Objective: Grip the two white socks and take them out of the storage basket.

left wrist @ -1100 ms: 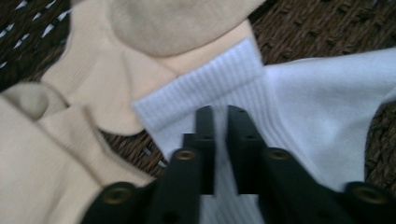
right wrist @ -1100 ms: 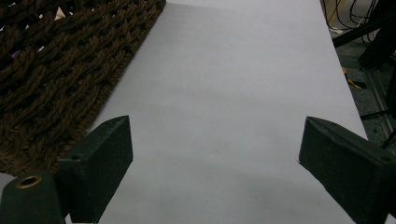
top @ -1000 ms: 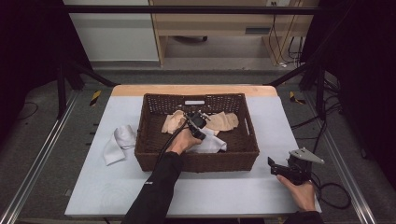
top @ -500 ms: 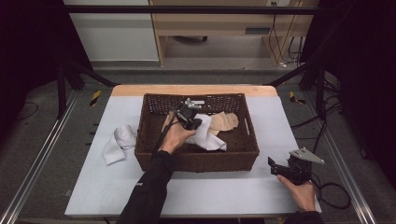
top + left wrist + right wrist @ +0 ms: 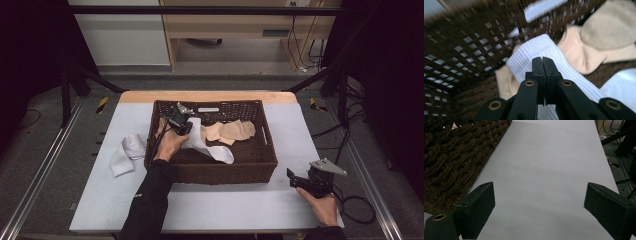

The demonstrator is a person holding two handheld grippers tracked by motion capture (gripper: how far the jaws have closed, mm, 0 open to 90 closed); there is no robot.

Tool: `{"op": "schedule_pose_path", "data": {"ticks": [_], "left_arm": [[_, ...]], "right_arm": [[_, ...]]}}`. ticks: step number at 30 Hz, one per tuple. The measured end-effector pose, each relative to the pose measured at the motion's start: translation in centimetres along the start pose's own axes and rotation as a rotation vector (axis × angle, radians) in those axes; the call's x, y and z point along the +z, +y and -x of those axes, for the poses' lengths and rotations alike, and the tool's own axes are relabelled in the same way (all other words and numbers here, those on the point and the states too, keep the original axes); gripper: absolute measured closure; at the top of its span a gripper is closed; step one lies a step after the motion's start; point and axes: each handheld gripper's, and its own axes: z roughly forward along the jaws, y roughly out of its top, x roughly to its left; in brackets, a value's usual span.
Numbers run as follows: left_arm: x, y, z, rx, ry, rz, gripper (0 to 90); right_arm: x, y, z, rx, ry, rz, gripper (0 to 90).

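One white sock (image 5: 207,147) hangs from the left gripper (image 5: 186,129), whose two black fingers (image 5: 537,72) are pressed together with the sock's ribbed cuff pinched between them. In the left gripper view the fingers meet with almost no gap, and the white ribbing (image 5: 541,50) spreads out on both sides of them. The sock is lifted at its cuff end over the left part of the wicker basket (image 5: 220,172), while its foot end trails down and to the right onto the basket floor.

Counted, the socks in sight are these: the one white sock in the grip; a second white sock (image 5: 126,152) lying crumpled on the counter (image 5: 215,205) just beside the basket's left wall; and beige socks (image 5: 235,131) lying together in the back right part of the basket — at least two, overlapping, so the exact number cannot be told. A strip of beige also shows under the held sock in the left gripper view.

There is one basket, dark brown and rectangular, standing in the middle of the counter.

The right gripper (image 5: 295,179) rests low at the counter's near right corner, well apart from the basket's contents. Its two fingers (image 5: 480,206) are spread wide with bare counter between them — nothing held — and the basket's woven outer wall shows at the left of the right gripper view.
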Motion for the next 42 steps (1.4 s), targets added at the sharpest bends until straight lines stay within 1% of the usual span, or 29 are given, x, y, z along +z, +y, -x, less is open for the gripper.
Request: {"op": "schedule_pose_path", "data": {"ticks": [1,2,3,4,6,8,9,10,12,13,15,17,18,19,21,24,25,26,27,28,29,30,32,34,36,37,38,41,42], "left_arm": [[0.1,0.0,0.2,0.016,-0.005,-0.002,84.4],[0.1,0.0,0.2,0.016,-0.005,-0.002,78.2],[-0.3,0.1,0.2,0.014,-0.011,0.029,73.9],[-0.3,0.1,0.2,0.014,-0.011,0.029,71.0],[-1.4,0.4,0.5,-0.023,-0.041,0.084,59.5],[-1.6,0.3,0.8,-0.028,-0.051,0.085,50.2],[-1.8,0.1,1.2,-0.022,-0.055,0.078,42.9],[-1.8,-0.2,1.4,-0.033,-0.067,0.068,40.7],[-1.5,-0.7,1.6,-0.029,-0.071,0.031,37.3],[-1.3,-1.0,1.7,-0.018,-0.071,0.012,36.4],[-0.8,-1.5,1.9,-0.030,-0.077,-0.033,36.7],[-0.4,-1.8,1.9,-0.024,-0.077,-0.086,36.1],[-0.4,-1.8,1.9,-0.024,-0.077,-0.086,36.0],[0.0,-2.0,2.0,-0.019,-0.075,-0.122,35.7],[0.4,-2.3,2.1,-0.010,-0.073,-0.153,35.4],[0.6,-2.4,2.1,-0.014,-0.074,-0.172,39.9],[0.7,-2.5,2.0,-0.013,-0.079,-0.184,44.3],[0.8,-2.6,2.1,-0.019,-0.083,-0.211,47.3],[0.7,-2.6,2.1,-0.040,-0.084,-0.222,49.8],[0.7,-2.6,2.1,-0.040,-0.084,-0.222,55.3],[0.6,-2.5,2.1,-0.050,-0.085,-0.231,55.3],[0.4,-2.5,2.0,-0.045,-0.070,-0.244,71.2],[0.1,-2.4,1.9,-0.048,-0.068,-0.246,81.0],[-0.3,-2.2,1.9,-0.051,-0.073,-0.229,86.5],[-0.5,-2.2,1.9,-0.045,-0.071,-0.215,88.0],[-1.0,-2.1,2.0,-0.042,-0.070,-0.165,88.3],[-1.3,-2.0,2.0,-0.039,-0.072,-0.141,88.4],[-2.3,-1.6,2.0,-0.055,-0.079,-0.049,88.7],[-2.3,-1.6,2.0,-0.055,-0.079,-0.049,88.7]], "right_arm": [[0.0,0.0,0.0,-0.003,-0.002,0.000,10.0],[0.0,0.0,0.0,-0.003,-0.002,0.000,10.0],[0.0,0.0,0.0,-0.001,0.000,-0.001,10.0],[0.0,0.0,0.0,-0.001,0.000,-0.001,10.0],[0.0,0.0,0.0,-0.002,-0.002,0.002,10.0],[0.0,0.0,0.0,-0.002,-0.002,0.001,10.0],[0.0,0.0,0.0,-0.001,-0.001,-0.001,10.0],[0.0,0.0,0.0,0.000,-0.001,-0.002,10.0],[0.0,0.0,0.0,-0.005,-0.003,-0.003,10.0],[0.0,0.0,0.0,-0.005,-0.003,-0.004,10.0],[0.0,0.0,0.0,-0.005,-0.004,-0.004,9.9],[0.1,0.0,0.0,-0.007,-0.004,-0.007,9.9],[0.1,0.0,0.0,-0.007,-0.004,-0.007,9.9],[0.1,0.0,-0.1,-0.007,-0.003,-0.007,9.9],[0.1,0.0,-0.1,-0.006,-0.002,-0.009,9.9],[0.1,0.0,-0.1,-0.006,-0.002,-0.009,9.9],[0.1,0.0,-0.1,-0.006,-0.002,-0.009,9.9],[0.1,0.0,-0.1,-0.006,-0.002,-0.009,9.9],[0.1,0.0,-0.1,-0.006,-0.003,-0.009,9.9],[0.1,0.0,-0.1,-0.006,-0.003,-0.009,9.9],[0.1,0.0,-0.1,-0.005,-0.002,-0.009,9.9],[0.1,0.0,-0.1,-0.007,-0.003,-0.007,9.9],[0.1,0.0,-0.1,-0.007,-0.004,-0.008,9.9],[0.0,0.0,-0.1,-0.007,-0.003,-0.007,9.9],[0.0,0.0,0.0,-0.007,-0.004,-0.006,9.9],[0.0,0.0,0.0,-0.007,-0.005,-0.007,9.9],[0.0,0.0,0.0,-0.007,-0.004,-0.007,9.9],[0.1,0.0,0.0,-0.008,-0.006,-0.007,9.9],[0.1,0.0,0.0,-0.008,-0.006,-0.007,9.9]]}}
